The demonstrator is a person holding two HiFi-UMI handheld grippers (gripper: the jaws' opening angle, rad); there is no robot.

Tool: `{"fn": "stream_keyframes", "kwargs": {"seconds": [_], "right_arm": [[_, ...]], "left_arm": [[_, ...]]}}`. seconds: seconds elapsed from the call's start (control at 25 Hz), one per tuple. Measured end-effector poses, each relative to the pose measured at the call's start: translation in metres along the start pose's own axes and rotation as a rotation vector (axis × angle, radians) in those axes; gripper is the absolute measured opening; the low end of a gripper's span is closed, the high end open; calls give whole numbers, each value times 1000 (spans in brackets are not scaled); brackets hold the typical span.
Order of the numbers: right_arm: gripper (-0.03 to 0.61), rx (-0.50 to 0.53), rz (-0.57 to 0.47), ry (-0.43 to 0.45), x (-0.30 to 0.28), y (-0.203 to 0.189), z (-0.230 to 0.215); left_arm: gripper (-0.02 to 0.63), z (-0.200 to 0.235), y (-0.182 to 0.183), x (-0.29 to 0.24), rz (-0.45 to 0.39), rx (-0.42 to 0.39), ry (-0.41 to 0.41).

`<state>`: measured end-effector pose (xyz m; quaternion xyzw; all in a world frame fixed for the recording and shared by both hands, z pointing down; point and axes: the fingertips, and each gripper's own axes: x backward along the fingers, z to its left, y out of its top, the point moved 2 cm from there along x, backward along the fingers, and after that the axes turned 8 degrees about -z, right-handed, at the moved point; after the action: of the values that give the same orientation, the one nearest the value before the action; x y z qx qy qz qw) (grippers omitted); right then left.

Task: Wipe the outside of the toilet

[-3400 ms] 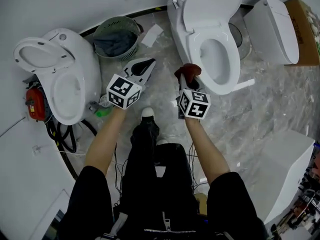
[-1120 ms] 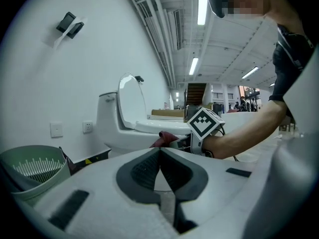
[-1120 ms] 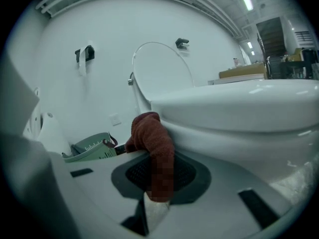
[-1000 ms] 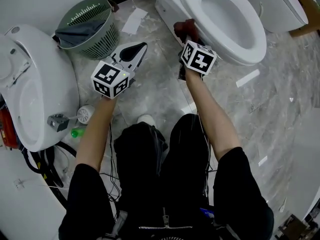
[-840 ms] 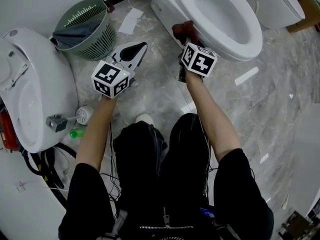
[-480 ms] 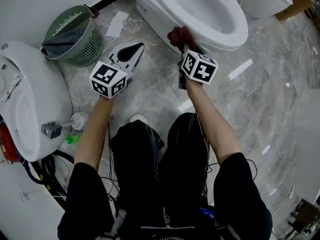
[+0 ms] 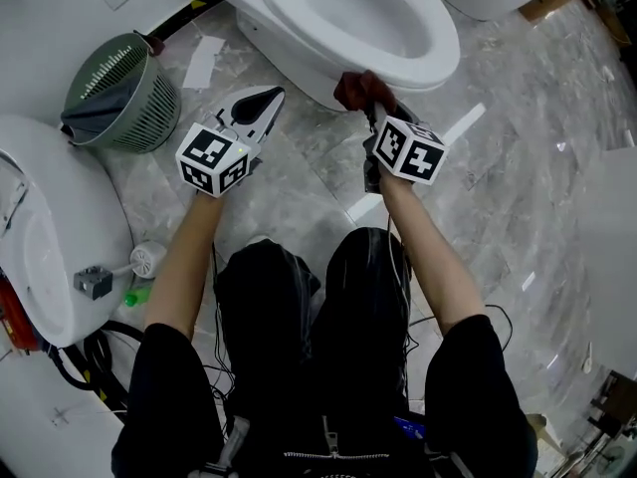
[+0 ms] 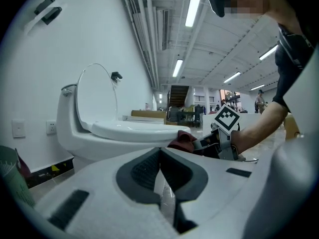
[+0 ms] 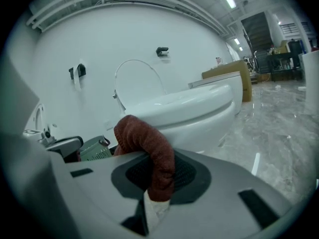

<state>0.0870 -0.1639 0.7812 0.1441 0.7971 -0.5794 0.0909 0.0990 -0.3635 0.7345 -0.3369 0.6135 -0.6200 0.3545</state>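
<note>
The white toilet [image 7: 299,48] stands at the top of the head view with its lid up. My right gripper [image 7: 374,110] is shut on a dark red cloth [image 7: 358,90], and the cloth presses against the outside of the bowl just below the seat's front rim. In the right gripper view the cloth [image 9: 146,148] bulges out of the jaws, with the toilet bowl [image 9: 199,118] right behind it. My left gripper [image 7: 261,102] is shut and holds nothing; it hovers over the floor to the left of the bowl, apart from it. The left gripper view shows the toilet [image 8: 119,133] ahead.
A green mesh basket [image 7: 114,93] with grey cloth inside stands at the left by the wall. A second white toilet [image 7: 45,237] lies at the far left with a brush and cables beside it. A paper sheet [image 7: 204,63] lies on the marble floor [image 7: 518,167].
The head view has shifted, so the toilet now sits higher and more to the left. My right gripper has carried the cloth along the bowl's outside towards its front. The left gripper kept its place beside it.
</note>
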Motion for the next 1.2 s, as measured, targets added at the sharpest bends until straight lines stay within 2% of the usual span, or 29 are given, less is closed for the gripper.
{"fn": "stream_keyframes", "kwargs": {"seconds": [0.28, 0.84, 1.0, 1.2], "right_arm": [[63, -56, -9, -40, 18, 6, -40], [57, -67, -29, -236, 22, 23, -129], [57, -11, -30, -212, 33, 22, -125], [57, 125, -51, -103, 45, 14, -80]], "left_arm": [[-1, -8, -4, -13, 0, 7, -27], [-1, -2, -4, -15, -2, 2, -27], [0, 0, -7, -20, -4, 10, -27], [-1, 16, -11, -10, -2, 18, -11]]}}
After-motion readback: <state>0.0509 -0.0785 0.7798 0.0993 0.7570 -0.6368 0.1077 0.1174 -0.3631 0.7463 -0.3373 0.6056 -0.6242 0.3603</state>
